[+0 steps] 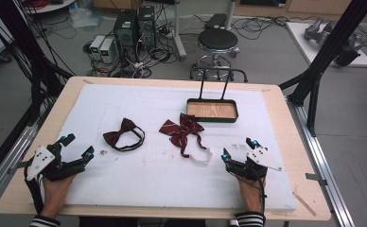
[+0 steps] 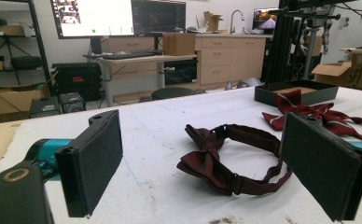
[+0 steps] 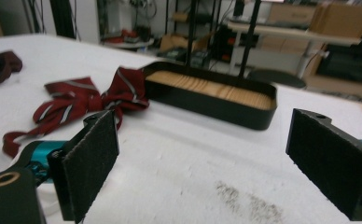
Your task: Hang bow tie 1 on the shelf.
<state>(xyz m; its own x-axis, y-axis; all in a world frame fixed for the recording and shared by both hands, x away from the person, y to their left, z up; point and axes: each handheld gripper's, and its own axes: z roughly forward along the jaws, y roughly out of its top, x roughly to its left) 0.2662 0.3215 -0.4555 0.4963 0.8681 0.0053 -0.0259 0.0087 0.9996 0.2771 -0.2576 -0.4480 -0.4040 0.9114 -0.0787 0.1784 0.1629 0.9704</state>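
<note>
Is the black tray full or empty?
Empty: the black tray shows bare wooden floor; both bow ties lie on the white mat outside it.

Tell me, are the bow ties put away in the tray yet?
Not yet. The tray holds nothing. The dark bow tie and striped bow tie lie on the white mat. The left gripper and right gripper are open, holding nothing. Both ties remain to be moved.

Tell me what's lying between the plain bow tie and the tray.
The striped bow tie lies between the plain bow tie and the tray, on the white mat. The high view shows it best.
</note>
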